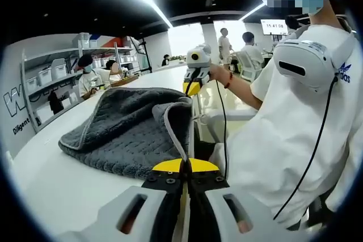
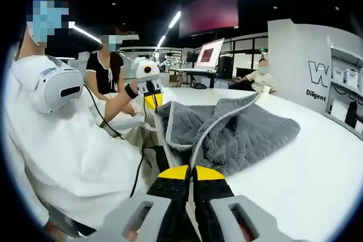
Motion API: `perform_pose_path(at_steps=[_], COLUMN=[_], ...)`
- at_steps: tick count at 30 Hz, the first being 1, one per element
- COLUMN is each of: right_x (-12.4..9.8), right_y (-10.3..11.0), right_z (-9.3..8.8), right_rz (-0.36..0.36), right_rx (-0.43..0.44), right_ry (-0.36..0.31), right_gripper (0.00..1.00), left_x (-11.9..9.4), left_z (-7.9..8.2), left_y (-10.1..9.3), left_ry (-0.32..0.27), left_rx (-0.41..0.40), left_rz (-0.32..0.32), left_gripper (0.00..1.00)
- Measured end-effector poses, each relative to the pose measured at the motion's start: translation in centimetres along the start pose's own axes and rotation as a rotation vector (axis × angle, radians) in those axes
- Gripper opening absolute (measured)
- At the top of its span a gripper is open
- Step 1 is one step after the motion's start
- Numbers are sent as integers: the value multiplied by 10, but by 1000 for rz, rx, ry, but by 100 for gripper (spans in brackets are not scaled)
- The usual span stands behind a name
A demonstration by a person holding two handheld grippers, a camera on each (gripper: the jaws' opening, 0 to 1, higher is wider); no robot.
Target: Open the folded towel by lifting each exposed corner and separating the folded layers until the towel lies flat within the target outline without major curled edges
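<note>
A grey quilted towel (image 1: 127,131) with pale trim lies bunched on the white table (image 1: 62,191), its near edge lifted. In the left gripper view my left gripper (image 1: 184,165) is shut on that edge's trim. My right gripper (image 1: 193,87) comes in from the far side, held by a hand, its yellow tips at another part of the same raised edge. In the right gripper view the towel (image 2: 249,134) spreads to the right. There my right gripper (image 2: 191,168) is shut on the pale trim, and the left gripper (image 2: 151,100) holds the towel's far end.
The person in a white shirt (image 1: 283,134) stands close against the table edge, with a black cable hanging down. Shelves with bins (image 1: 54,75) line one wall. Other people sit and stand at tables beyond. A laptop (image 2: 209,55) stands at the back.
</note>
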State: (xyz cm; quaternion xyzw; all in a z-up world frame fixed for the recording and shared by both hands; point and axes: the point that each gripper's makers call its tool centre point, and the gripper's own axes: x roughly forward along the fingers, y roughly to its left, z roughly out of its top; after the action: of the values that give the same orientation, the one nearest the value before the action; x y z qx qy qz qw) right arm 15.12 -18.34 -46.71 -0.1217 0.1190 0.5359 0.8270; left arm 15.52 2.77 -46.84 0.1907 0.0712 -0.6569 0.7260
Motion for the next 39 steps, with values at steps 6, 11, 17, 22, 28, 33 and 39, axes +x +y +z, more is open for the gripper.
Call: perform_pose_path(at_steps=[6,11,17,22,28,33,39], right_x=[0,-1,-4,-2,-1,0,2], right_y=[-1,-5,-13,-15,-18,-25,-27], right_z=[2,9,14,22,26,36,46], right_rz=[-10,-42,-86,-105,-134,-184,-209], right_rx=[-19,-58,-63,-59,-72,-65,-53], right_ry=[1,-18,-36,-66,-78,-113,-146], right_gripper=[0,0,8,9,9,12,13], left_x=[-1,-4,-7,-8,-5,-5,-10], left_z=[3,12,16,22,19,25,23], left_y=[3,7,11,20,24,35,51], left_ry=[-18,-64,-91,-140,-131,-177,-195], left_rx=[3,-8,-10,-61,-56,-101,-175], left_rz=[9,25,43,64,86,133,195], left_gripper=[1,2,8,12,19,19,21])
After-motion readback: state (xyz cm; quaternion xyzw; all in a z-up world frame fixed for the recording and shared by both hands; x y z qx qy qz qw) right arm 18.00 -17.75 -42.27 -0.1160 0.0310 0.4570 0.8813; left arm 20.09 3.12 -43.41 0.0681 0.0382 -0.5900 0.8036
